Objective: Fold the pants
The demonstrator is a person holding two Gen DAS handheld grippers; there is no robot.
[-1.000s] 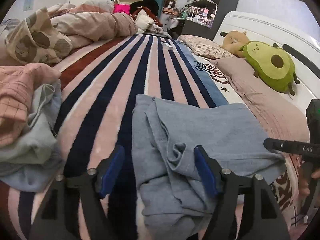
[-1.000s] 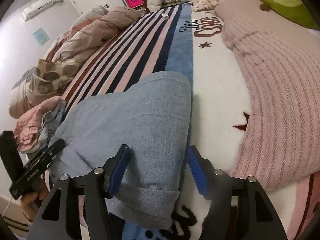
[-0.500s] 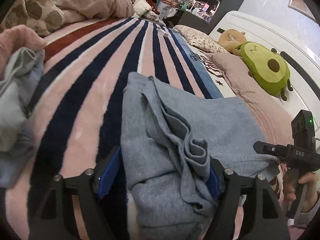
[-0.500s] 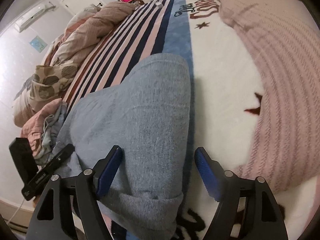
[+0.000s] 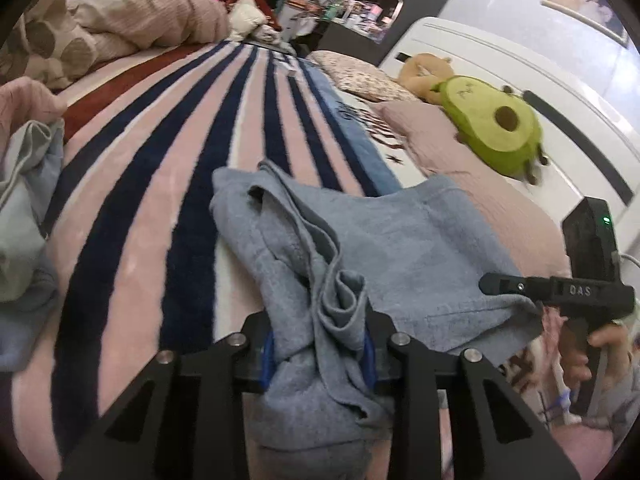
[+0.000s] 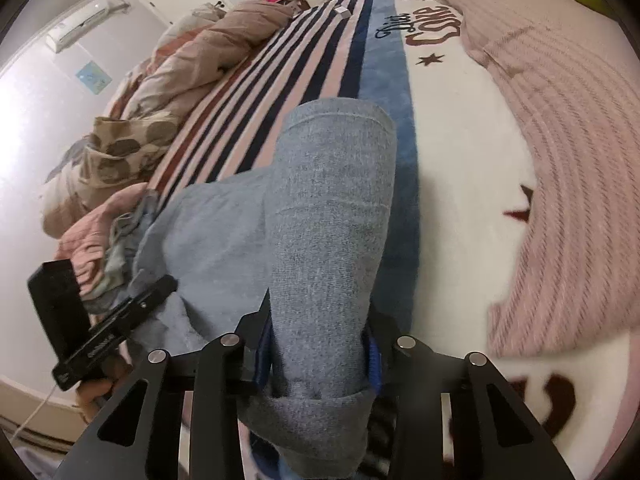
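Observation:
The grey-blue pants (image 5: 384, 240) lie across the striped blanket on the bed. My left gripper (image 5: 318, 354) is shut on a bunched, wrinkled end of the pants at the near edge. My right gripper (image 6: 318, 354) is shut on the other end, a smooth leg with a hem (image 6: 332, 216) that runs away from the camera. Each gripper shows in the other's view: the right one (image 5: 560, 292) at the pants' right edge, the left one (image 6: 104, 336) at lower left.
A striped pink and navy blanket (image 5: 168, 152) covers the bed. A pile of pink and pale clothes (image 5: 24, 184) lies at the left. A crumpled duvet (image 5: 120, 24) is at the far left. An avocado plush (image 5: 496, 128) and a pink knit pillow (image 6: 560, 160) lie at the right.
Both grippers moved forward onto the pants and closed on the fabric. The cloth is now bunched between each pair of fingers and slightly lifted.

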